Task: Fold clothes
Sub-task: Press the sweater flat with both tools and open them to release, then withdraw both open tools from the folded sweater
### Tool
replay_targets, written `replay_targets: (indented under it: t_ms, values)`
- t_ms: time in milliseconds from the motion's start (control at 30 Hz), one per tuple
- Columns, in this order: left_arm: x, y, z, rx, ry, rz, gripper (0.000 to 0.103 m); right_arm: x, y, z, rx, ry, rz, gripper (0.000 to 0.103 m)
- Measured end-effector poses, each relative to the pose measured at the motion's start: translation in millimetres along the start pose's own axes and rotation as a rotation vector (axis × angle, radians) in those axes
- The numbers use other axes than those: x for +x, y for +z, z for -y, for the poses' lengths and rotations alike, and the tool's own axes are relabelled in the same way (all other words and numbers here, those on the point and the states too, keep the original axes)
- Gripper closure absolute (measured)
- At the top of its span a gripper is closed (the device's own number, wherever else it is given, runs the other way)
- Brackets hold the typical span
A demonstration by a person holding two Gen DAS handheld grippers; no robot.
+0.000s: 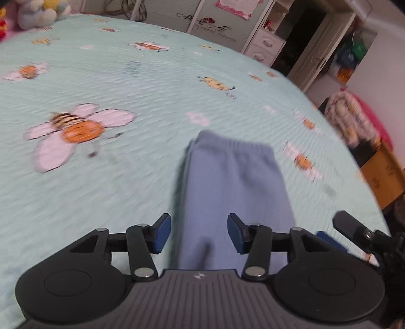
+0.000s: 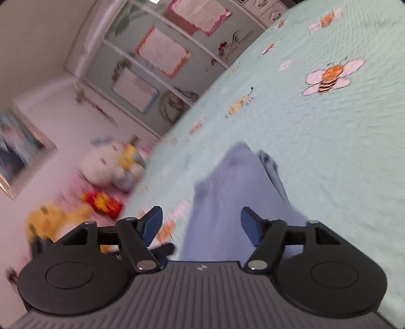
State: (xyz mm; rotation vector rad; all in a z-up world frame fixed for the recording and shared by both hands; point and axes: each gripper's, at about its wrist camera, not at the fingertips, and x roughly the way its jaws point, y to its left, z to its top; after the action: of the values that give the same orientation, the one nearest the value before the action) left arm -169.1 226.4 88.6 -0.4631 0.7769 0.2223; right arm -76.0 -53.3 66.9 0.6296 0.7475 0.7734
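The left gripper (image 1: pixel 199 232) is nearest in the left wrist view. Its blue pads (image 1: pixel 162 232) stand apart with nothing pressed between them, so it is open. Between and beyond them lies the trousers (image 1: pixel 233 187), a pale blue-grey garment stretched away from the camera on the bedspread (image 1: pixel 152 83). The cloth runs under the gap between the pads but neither pad touches it. At its far end the gathered waistband or cuff is visible; blur makes it hard to tell which. At the right edge, near, the tip of the right gripper (image 1: pixel 329 234) shows, one black finger and a sliver of blue pad, just beside the trousers.

In the right wrist view the right gripper (image 2: pixel 201 227) is also open, its pads (image 2: pixel 250 227) spread wide and clear of the cloth. The trousers (image 2: pixel 227 197) lie between them and reach towards the middle of the bedspread (image 2: pixel 329 151), with a fold of slightly bluer cloth along the far right edge. The view is rolled, so the bed slopes up to the right.

The bedspread is mint green with printed bees and white flowers; one large bee (image 1: pixel 78 129) sits to the left of the trousers, well apart. Further off, at the far left corner of the bed, plush toys (image 1: pixel 38 12) are heaped. Beyond the bed stands a wardrobe (image 1: pixel 215 22) with papers stuck on its doors, and to the far right an open doorway (image 1: pixel 303 38). Everything is smeared by motion blur.
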Motion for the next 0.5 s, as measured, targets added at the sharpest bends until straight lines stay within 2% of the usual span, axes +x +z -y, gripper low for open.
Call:
replay_targets:
  t_ms: [100,200,267,367,500]
  values:
    - [-25.1,-20.0,4.0,0.062,0.077,-0.032,0.039,-26.2,-19.0,-24.2,-0.116,-0.139,-0.045,0.027]
    - [-45.5,-37.7,7.6,0.117,0.129,-0.058,0.030,-34.7,-31.8,-42.0,-0.154,-0.311,-0.142,0.023]
    - [-55.2,-47.7,11.8,0.155,0.165,-0.073,0.029,-40.2,-37.4,-47.8,-0.160,-0.406,-0.197,0.023]
    - [-66.8,-59.4,21.4,0.221,0.223,-0.093,0.029,-50.0,-46.6,-52.9,-0.183,-0.437,-0.247,0.023]
    - [-82.4,-67.3,31.5,0.270,0.237,-0.089,0.028,-61.6,-53.4,-68.7,-0.227,-0.454,-0.280,0.023]
